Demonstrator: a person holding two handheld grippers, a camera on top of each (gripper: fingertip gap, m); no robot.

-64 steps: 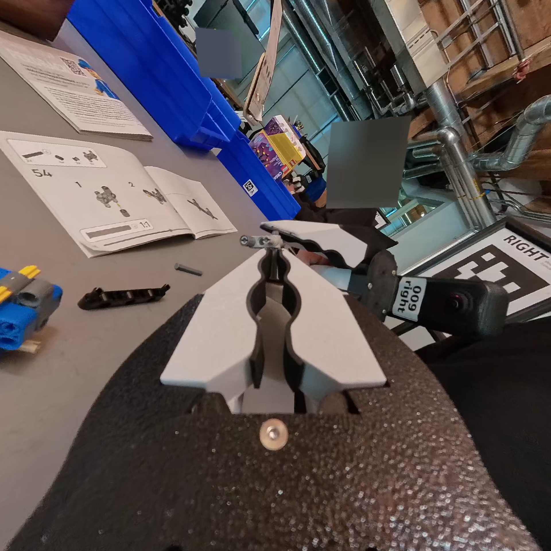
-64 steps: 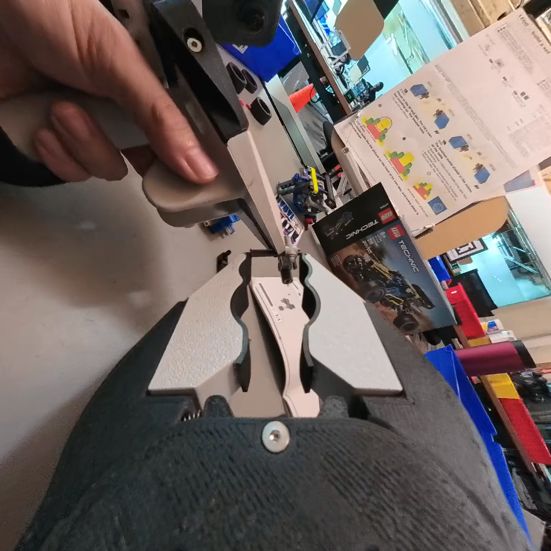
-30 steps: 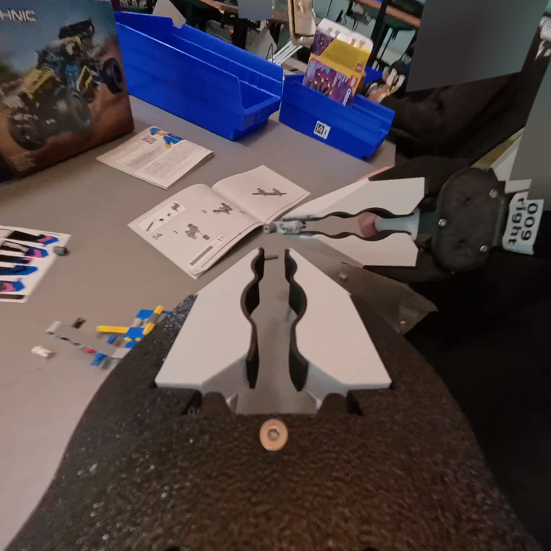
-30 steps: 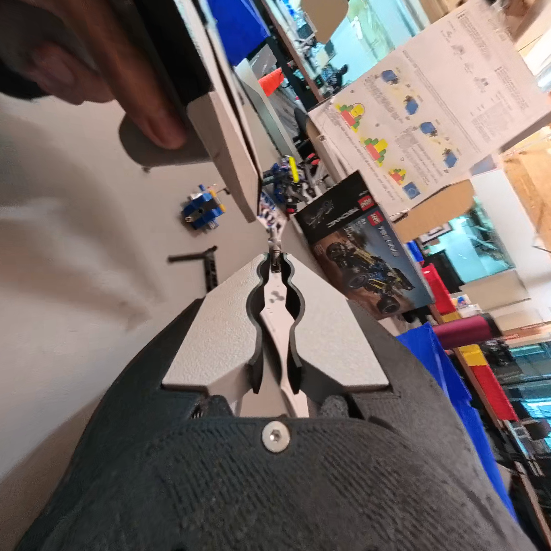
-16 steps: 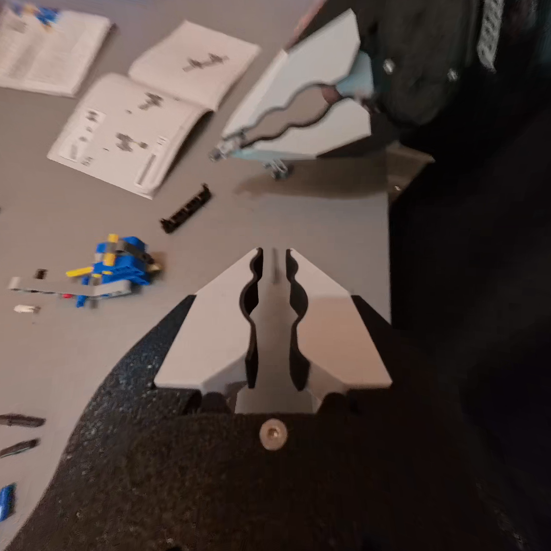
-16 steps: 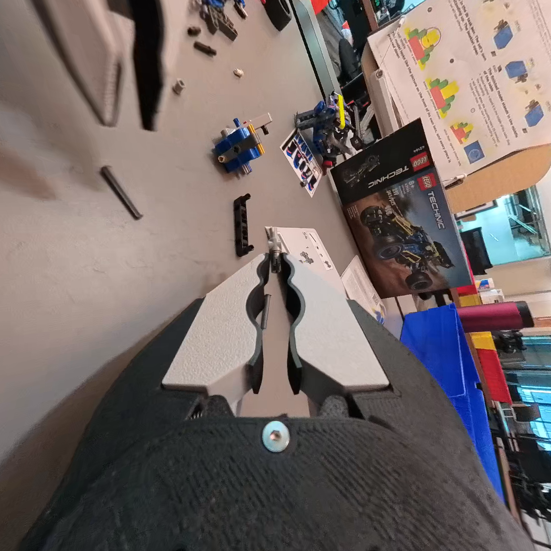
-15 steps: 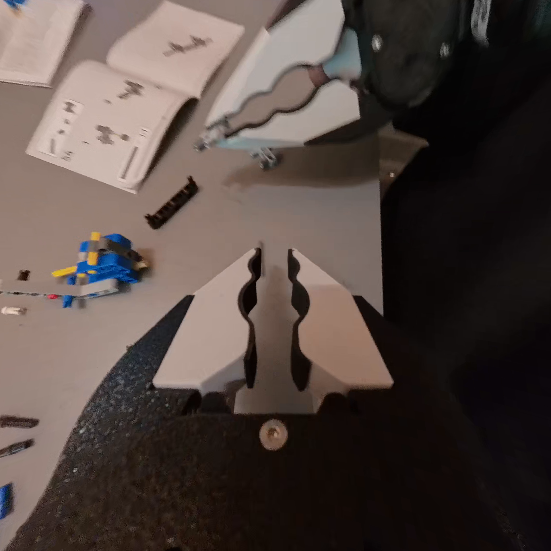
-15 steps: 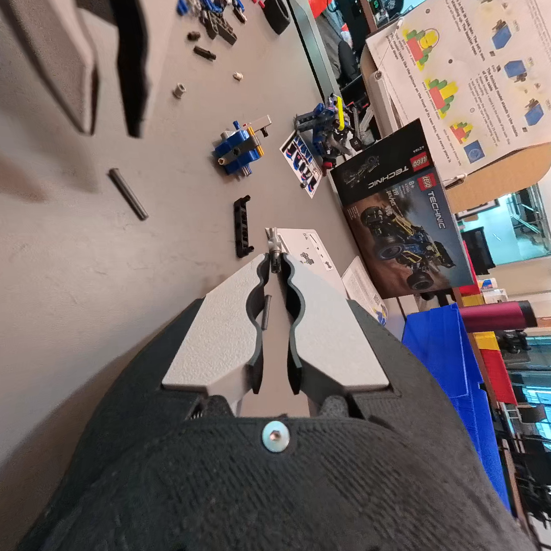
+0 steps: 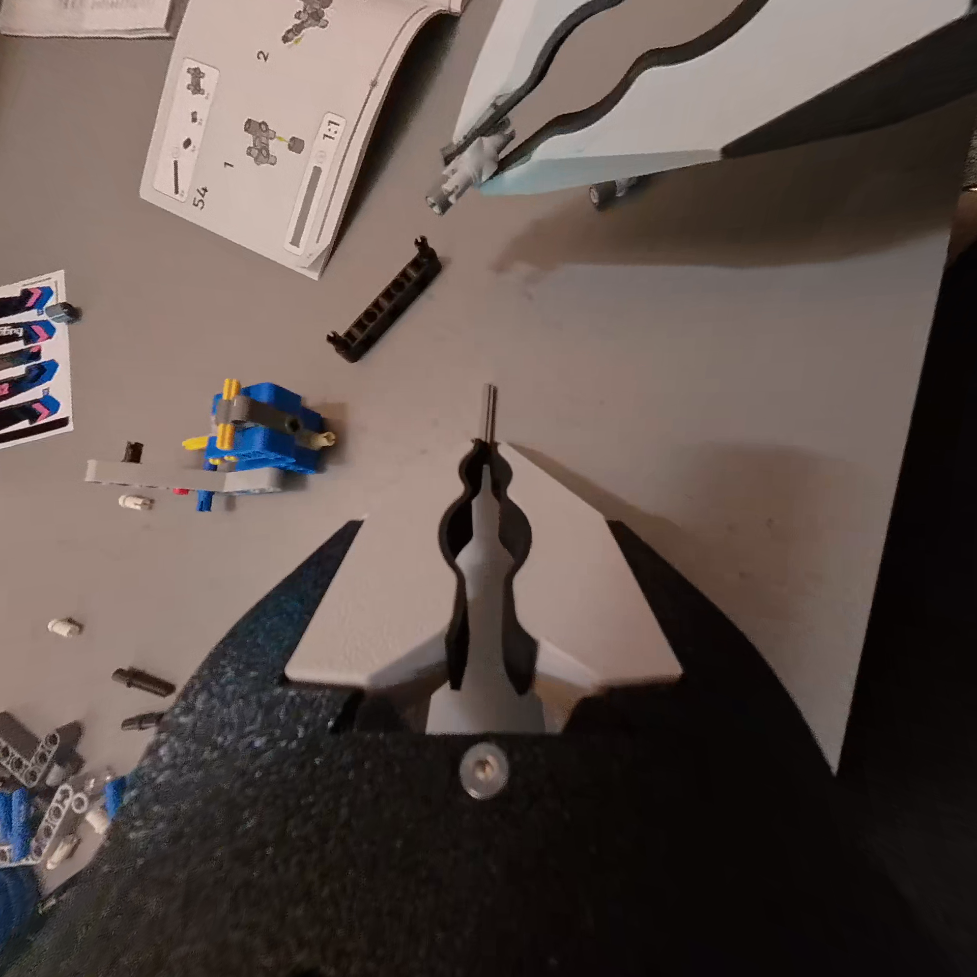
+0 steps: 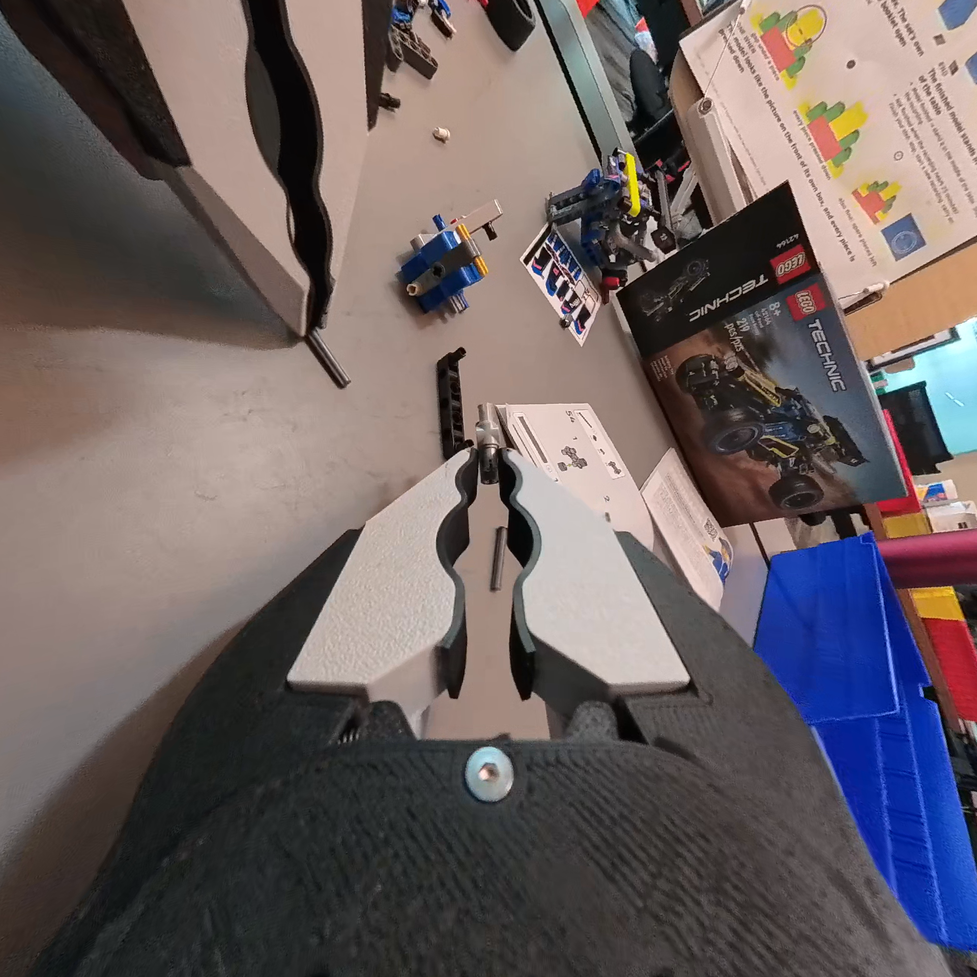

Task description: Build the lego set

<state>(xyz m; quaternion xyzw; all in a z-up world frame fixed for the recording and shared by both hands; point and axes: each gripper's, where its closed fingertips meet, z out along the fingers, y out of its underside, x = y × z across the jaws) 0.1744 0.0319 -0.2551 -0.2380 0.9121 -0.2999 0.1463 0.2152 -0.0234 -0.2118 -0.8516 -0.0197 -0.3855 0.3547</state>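
Slippage first among the risks: left gripper (image 9: 486,449) closed down nearly tip to tip on a thin dark axle (image 9: 488,415), pinching only its near end, with most of the rod jutting out ahead over the grey table (image 9: 687,370). In the right wrist view, slopes down from those tips with its far end at or just above the tabletop; cannot tell whether touching. Could pivot or shoot out of so short a bite if pressed against the table or lifted askew. Right gripper (image 10: 489,460) likewise closed, clamping a small light-grey connector (image 10: 485,431) by its tail, with the bulk of the piece sticking out past the tips. Misalignment next: probably calls for threading axle into connector, easily jammed at the hole's mouth, or the connector twisted loose, by a slight tilt of either. Sits well apart from the connector, off to the right gripper's left, with a black beam (image 9: 386,301) lying on the table roughly between. Worth minding also a second short rod (image 10: 497,560) loose on the table beneath the right fingers, easy to knock away.
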